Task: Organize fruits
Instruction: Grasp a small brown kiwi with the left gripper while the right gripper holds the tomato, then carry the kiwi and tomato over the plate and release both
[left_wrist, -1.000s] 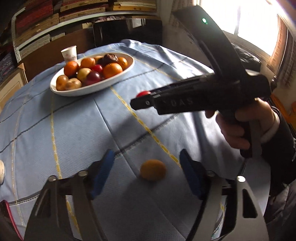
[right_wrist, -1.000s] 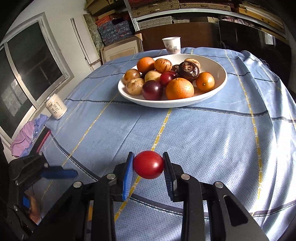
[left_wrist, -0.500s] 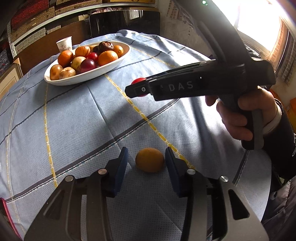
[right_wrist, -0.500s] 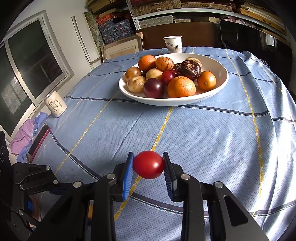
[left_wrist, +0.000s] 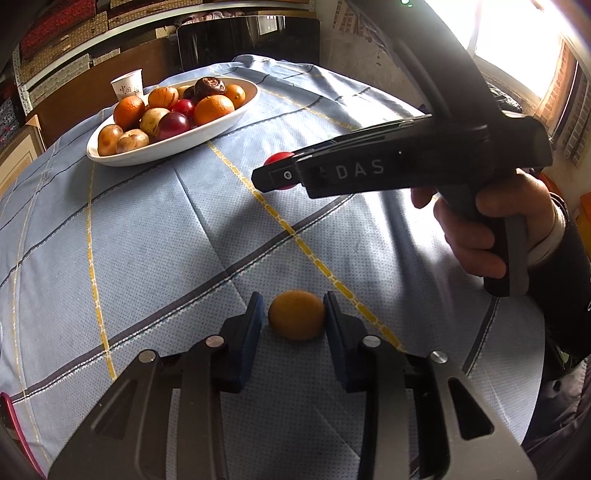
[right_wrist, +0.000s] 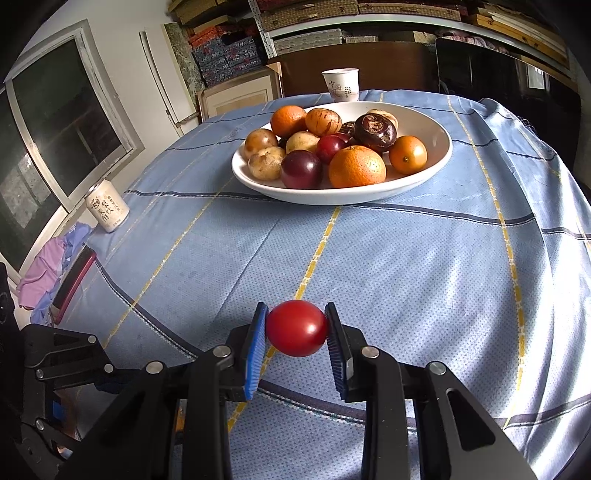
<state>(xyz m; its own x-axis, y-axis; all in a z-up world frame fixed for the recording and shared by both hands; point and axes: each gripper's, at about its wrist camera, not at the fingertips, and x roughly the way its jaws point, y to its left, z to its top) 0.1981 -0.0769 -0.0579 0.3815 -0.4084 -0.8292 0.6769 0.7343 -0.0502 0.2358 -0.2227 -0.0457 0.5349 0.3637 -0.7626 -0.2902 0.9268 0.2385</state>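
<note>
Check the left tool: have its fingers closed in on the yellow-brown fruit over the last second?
Yes. The left tool has narrowed around the yellow-brown fruit, which lies on the tablecloth; a thin gap shows on its left side, so no firm grip yet.

right claw (left_wrist: 275, 177): "DAS" | cup (right_wrist: 340, 85), can (right_wrist: 107, 210): Chinese print, unreadable

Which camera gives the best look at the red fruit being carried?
The right wrist view: the red fruit sits whole and close, pinched by the right gripper above the tablecloth. In the left wrist view only a sliver peeks out behind that gripper's black body.
</note>
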